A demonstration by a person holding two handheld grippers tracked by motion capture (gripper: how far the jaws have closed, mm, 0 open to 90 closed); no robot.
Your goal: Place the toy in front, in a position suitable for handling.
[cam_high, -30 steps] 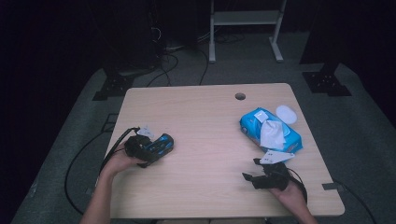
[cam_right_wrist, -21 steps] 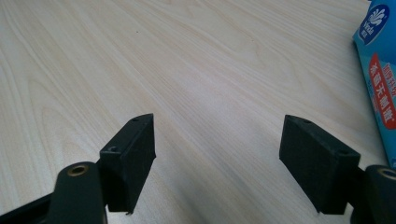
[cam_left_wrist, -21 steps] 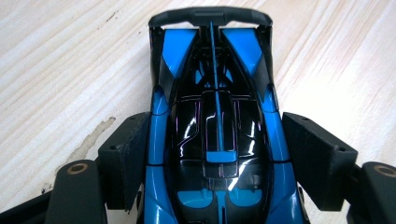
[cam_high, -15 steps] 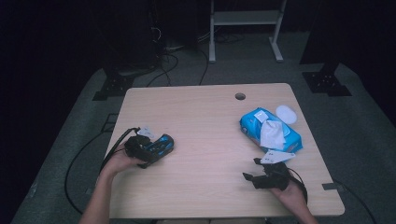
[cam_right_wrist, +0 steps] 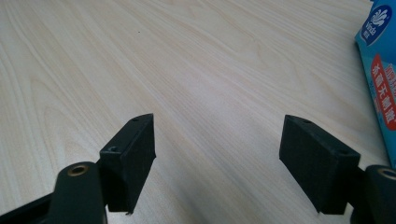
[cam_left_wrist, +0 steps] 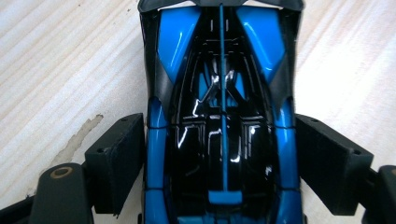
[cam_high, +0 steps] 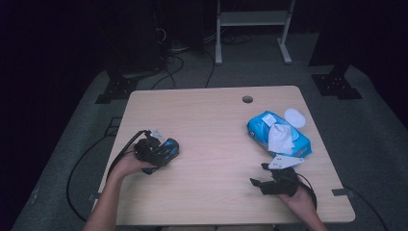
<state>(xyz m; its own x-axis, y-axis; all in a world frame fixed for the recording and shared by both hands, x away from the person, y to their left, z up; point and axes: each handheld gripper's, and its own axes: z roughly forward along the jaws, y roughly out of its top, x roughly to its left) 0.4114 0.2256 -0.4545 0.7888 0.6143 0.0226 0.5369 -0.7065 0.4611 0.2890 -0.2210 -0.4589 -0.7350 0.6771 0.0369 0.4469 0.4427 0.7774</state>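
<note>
Toy car [cam_left_wrist: 223,135] pinched between left fingers [cam_left_wrist: 116,158]; right fingers [cam_right_wrist: 133,154] spread, empty.

Black claws [cam_right_wrist: 217,163], brass-ringed pivots, trailing black cables.

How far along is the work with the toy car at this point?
Done: the left gripper has its jaws on both sides of the blue toy car on the table. In hand: nothing else; the right gripper is open and empty, near the wipes pack. Left: probably wiping the car.
</note>
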